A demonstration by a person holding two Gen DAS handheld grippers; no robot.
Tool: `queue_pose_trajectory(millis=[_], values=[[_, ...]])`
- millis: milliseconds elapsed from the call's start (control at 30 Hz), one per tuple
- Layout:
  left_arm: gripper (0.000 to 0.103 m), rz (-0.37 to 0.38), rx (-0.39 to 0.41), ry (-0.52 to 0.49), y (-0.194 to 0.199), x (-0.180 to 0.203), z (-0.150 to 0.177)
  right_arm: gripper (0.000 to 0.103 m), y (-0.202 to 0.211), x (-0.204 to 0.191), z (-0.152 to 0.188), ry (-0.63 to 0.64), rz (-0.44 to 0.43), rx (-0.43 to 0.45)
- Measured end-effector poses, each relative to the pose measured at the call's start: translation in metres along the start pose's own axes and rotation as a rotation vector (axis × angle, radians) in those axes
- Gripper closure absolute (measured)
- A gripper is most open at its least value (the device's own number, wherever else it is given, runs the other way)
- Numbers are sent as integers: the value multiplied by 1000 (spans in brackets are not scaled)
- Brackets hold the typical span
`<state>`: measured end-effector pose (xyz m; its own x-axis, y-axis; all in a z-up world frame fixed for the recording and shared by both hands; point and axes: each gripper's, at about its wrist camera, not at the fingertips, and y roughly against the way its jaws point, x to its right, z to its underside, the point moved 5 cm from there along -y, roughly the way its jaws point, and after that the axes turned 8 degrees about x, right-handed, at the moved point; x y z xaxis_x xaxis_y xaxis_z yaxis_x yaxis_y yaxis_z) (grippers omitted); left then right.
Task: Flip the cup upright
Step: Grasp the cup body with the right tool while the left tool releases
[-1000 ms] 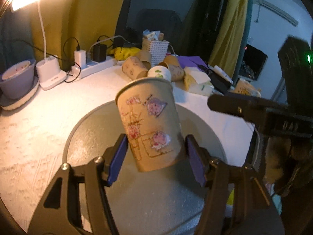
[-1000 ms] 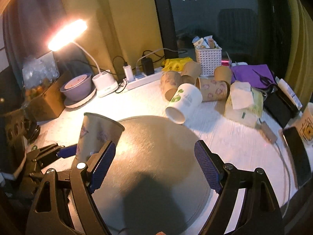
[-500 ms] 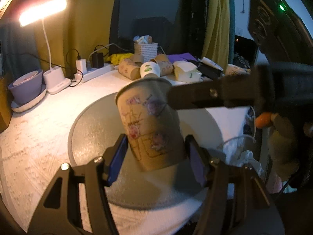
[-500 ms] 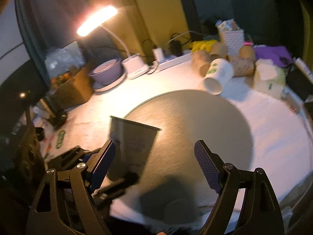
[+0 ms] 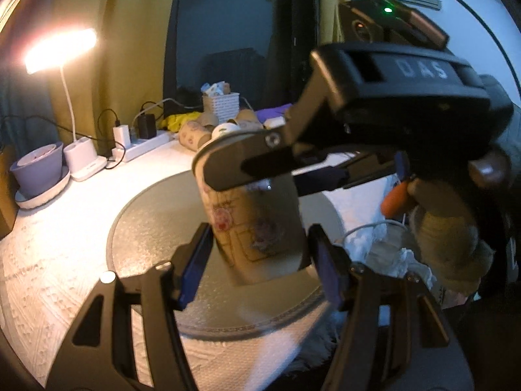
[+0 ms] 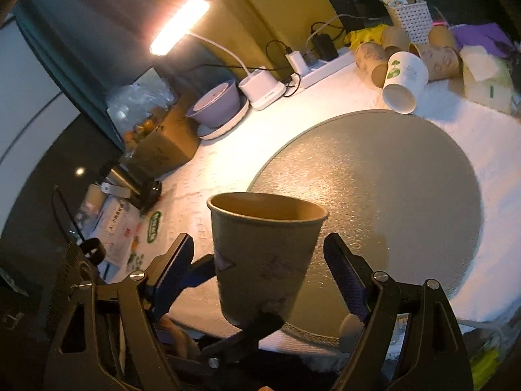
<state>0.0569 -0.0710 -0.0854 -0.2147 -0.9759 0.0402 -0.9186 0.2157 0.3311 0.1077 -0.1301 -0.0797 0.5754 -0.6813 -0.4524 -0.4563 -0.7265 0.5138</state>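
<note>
A brown paper cup with cartoon stickers point(image 5: 254, 224) is held upright, mouth up, in my left gripper point(image 5: 257, 264), whose blue pads press its lower sides, above the near edge of a round grey mat point(image 5: 156, 224). The cup also shows in the right wrist view point(image 6: 263, 254), sitting between the open fingers of my right gripper point(image 6: 263, 280) without touching them. The left gripper's fingers point(image 6: 195, 273) hold the cup near its base there. The right gripper's body point(image 5: 390, 97) hangs over the cup in the left wrist view.
Several brown cups and a white cup point(image 6: 403, 81) lie on their sides behind the mat point(image 6: 390, 176). A lit desk lamp point(image 6: 179, 26), purple bowl point(image 6: 215, 101), power strip point(image 6: 325, 65), white basket point(image 6: 410, 16) and tissue pack point(image 6: 482, 78) stand at the back. A cardboard box point(image 6: 162, 143) is at left.
The right gripper has swung in over and around the cup, which now sits between its open fingers. The left gripper still holds the cup, drawn back towards the mat's near edge.
</note>
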Motion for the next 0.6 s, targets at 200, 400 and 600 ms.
queue_pose_trajectory(millis=[200,400,600], values=[[41,-2,-1,5,-1,1,0,33,-6,8,0,-12,0,-24],[39,-22,-32,37,-9,-7,4,35,-16,13,0,-1,-5,-53],[25,-17,-86,88,-19,-21,9,36,-31,17,-10,8,18,-55]])
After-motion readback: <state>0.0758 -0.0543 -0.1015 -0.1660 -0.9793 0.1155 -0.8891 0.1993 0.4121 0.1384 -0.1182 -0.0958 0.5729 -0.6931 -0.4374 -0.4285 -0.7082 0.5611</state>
